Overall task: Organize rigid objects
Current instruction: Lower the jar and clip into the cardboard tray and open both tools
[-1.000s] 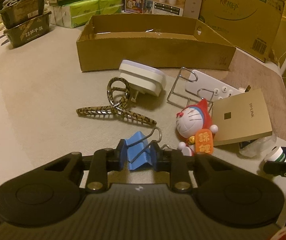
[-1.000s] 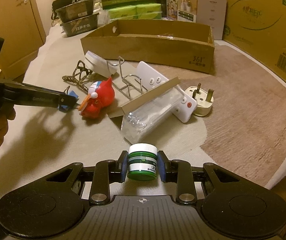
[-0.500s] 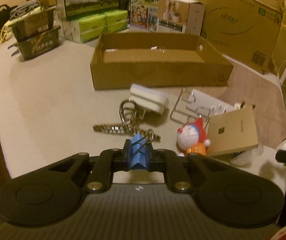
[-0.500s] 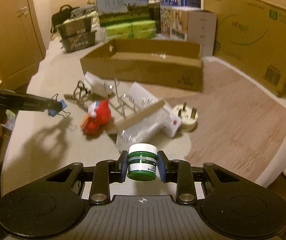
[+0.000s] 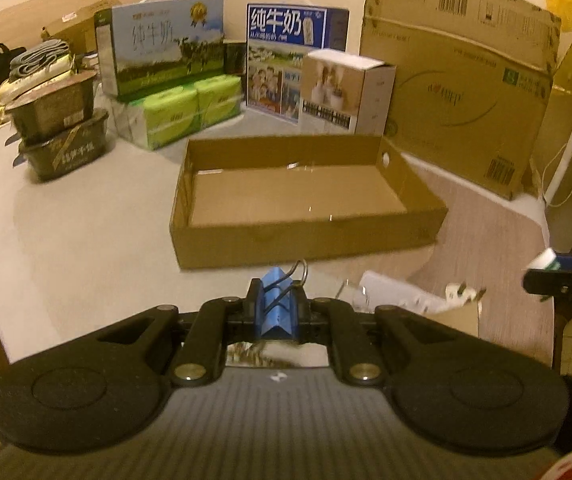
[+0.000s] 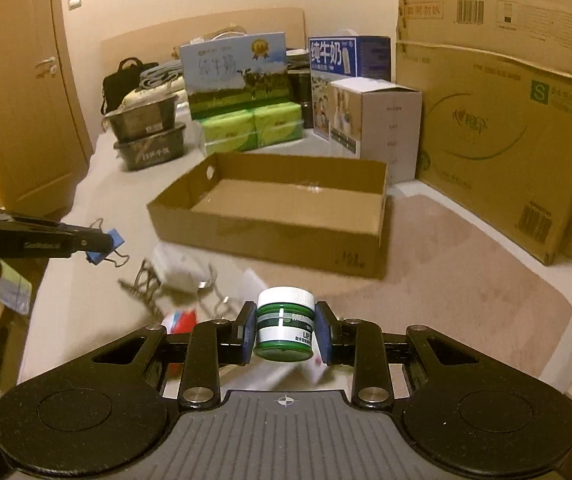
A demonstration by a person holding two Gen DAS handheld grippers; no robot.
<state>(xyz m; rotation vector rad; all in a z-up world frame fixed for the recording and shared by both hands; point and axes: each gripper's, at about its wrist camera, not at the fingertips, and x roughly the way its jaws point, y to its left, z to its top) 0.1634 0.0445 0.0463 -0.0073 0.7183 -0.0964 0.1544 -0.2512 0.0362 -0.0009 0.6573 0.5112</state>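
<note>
Both loads up in the air, carry step in hand by my read. Left gripper [image 5: 277,309] clamped tight on the blue binder clip [image 5: 276,304], wire handles poking fwd at 12. Right gripper [image 6: 285,330] closed on the green jar w/ white lid [image 6: 284,323], held upright btwn the pads. From the right cam the left gripper shows at 9 o'clock, clip hanging off its tip.

Next up, I'd say: run both fwd over the near wall of the cardboard tray [image 5: 310,236], dead ahead at 12, then lower and let go inside. Tray floor looks bare, plenty of room. Near wall stands up, so each load must clear it before dropping; jar wants setting down flat or it may roll.

Below and just past the fingers, blurred leftovers on the bed cover: white charger [image 6: 180,266] and a leopard-print strap at 10-11, something red at 8, can't tell more. Beyond the tray at 12: green tissue packs [image 5: 182,110], milk cartons [image 5: 292,56], a white box. Big carton [image 5: 458,80] at 1-2, black tubs [image 5: 62,136] at 10.
</note>
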